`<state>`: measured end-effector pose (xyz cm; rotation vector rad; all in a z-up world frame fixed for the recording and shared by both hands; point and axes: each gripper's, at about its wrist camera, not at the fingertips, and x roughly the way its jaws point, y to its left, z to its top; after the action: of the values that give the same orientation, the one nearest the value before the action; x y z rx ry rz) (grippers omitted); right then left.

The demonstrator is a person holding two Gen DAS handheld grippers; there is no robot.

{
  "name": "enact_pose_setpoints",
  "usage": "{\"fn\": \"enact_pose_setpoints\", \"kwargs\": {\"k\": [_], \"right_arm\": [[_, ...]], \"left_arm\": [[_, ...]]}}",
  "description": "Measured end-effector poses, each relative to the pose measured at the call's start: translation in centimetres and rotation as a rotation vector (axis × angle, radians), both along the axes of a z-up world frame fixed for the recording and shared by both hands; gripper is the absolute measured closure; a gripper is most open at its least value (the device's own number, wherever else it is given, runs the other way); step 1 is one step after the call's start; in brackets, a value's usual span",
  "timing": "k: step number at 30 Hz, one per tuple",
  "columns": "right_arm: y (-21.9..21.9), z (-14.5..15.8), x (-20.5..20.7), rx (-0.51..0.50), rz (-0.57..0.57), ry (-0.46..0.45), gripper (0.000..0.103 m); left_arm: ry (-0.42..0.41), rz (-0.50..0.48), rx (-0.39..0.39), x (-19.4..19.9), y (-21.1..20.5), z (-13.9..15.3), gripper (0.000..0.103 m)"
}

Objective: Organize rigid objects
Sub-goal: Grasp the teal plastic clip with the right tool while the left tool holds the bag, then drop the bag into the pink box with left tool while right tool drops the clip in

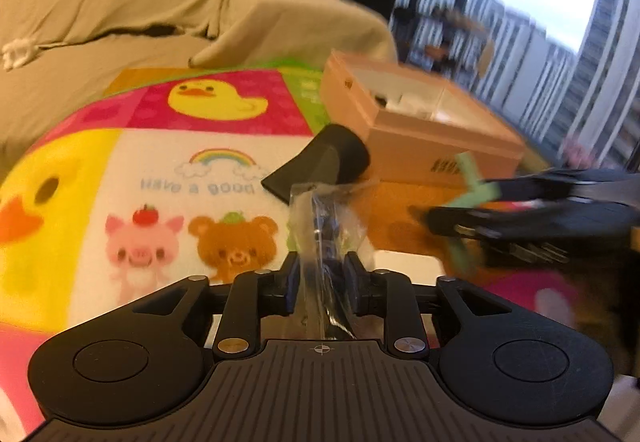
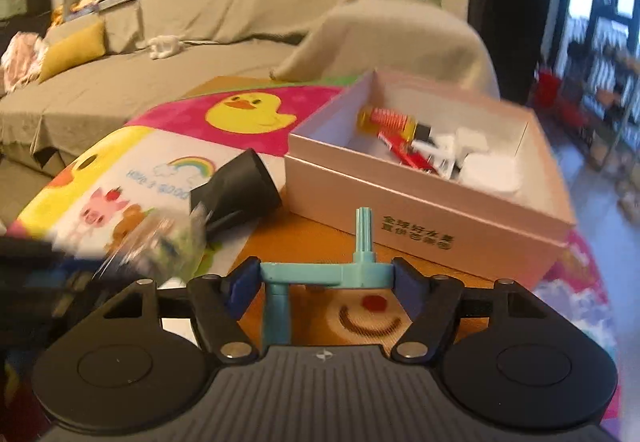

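My left gripper (image 1: 322,276) is shut on a clear plastic packet (image 1: 326,226) with a dark item inside, held above the cartoon mat. It shows blurred in the right wrist view (image 2: 160,246). My right gripper (image 2: 324,276) is shut on a teal plastic crank-shaped part (image 2: 320,274), held above the mat in front of the pink box; in the left wrist view it shows as green (image 1: 468,194). The open pink cardboard box (image 2: 420,202) holds a yellow bottle (image 2: 386,120), red packaging and white items. A black hair-dryer nozzle (image 2: 236,188) lies on the mat beside the box.
The colourful cartoon mat (image 1: 160,162) covers the low table. A beige covered sofa (image 2: 180,42) with cushions and plush toys stands behind it. A window with a dark frame (image 1: 520,22) is at the right. A white flat item (image 1: 404,262) lies under the left gripper.
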<state>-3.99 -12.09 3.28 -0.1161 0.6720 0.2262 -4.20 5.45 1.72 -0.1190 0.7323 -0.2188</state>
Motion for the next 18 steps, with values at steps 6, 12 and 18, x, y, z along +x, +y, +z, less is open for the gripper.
{"fn": "enact_pose_setpoints", "kwargs": {"k": [6,12,18], "right_arm": [[-2.0,1.0,-3.8,0.007,0.015,-0.030,0.032],[-4.6,1.0,-6.2,0.042,-0.021,-0.037,0.032],[-6.8,1.9,-8.0,0.102,-0.044,-0.088,0.032]], "left_arm": [[-0.001,-0.038,0.093,0.1,-1.6,-0.1,0.071],[-0.031,-0.031,0.025,-1.4,-0.8,-0.2,0.079],[-0.170,-0.058,0.016,-1.0,-1.3,5.7,0.079]]}}
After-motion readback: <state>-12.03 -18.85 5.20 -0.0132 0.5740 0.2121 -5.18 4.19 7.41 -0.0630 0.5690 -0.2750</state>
